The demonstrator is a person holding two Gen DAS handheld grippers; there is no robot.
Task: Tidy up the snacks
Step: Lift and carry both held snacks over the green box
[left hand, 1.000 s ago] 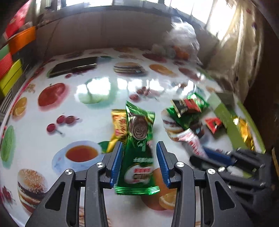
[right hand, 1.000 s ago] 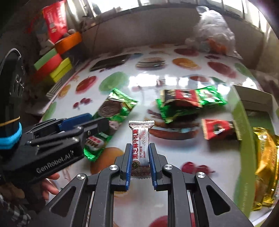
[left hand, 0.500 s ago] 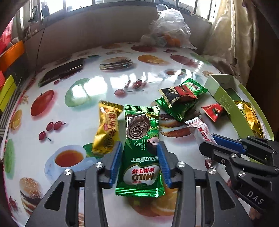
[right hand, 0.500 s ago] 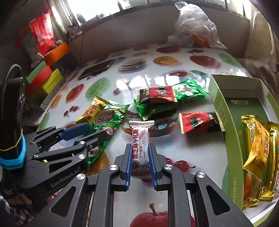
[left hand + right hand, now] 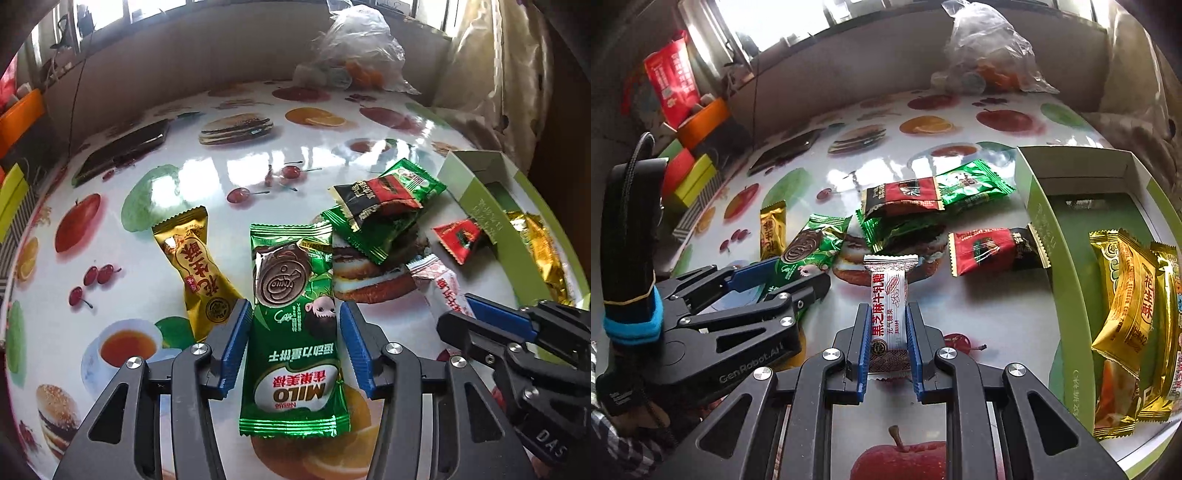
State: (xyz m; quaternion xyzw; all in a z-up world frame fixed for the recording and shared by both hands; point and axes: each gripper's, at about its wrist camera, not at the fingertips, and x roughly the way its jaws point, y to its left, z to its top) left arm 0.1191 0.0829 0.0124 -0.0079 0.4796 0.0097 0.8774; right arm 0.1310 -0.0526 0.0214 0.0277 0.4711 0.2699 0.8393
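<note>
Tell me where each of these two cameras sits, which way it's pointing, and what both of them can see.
Left wrist: on the left gripper, looking forward over its blue-padded fingers, which stand open around the green Milo packet; the right gripper shows at right.
Right wrist: on the right gripper, looking forward over fingers shut on the white candy bar; the left gripper and a plaid sleeve show at left.
Shared: the Milo packet, the gold snack, the green box, the plastic bag.

The left gripper (image 5: 293, 325) hangs low over the tabletop with its jaws spread apart. The right gripper (image 5: 888, 328) sits beside it, jaws pinched nearly together.
</note>
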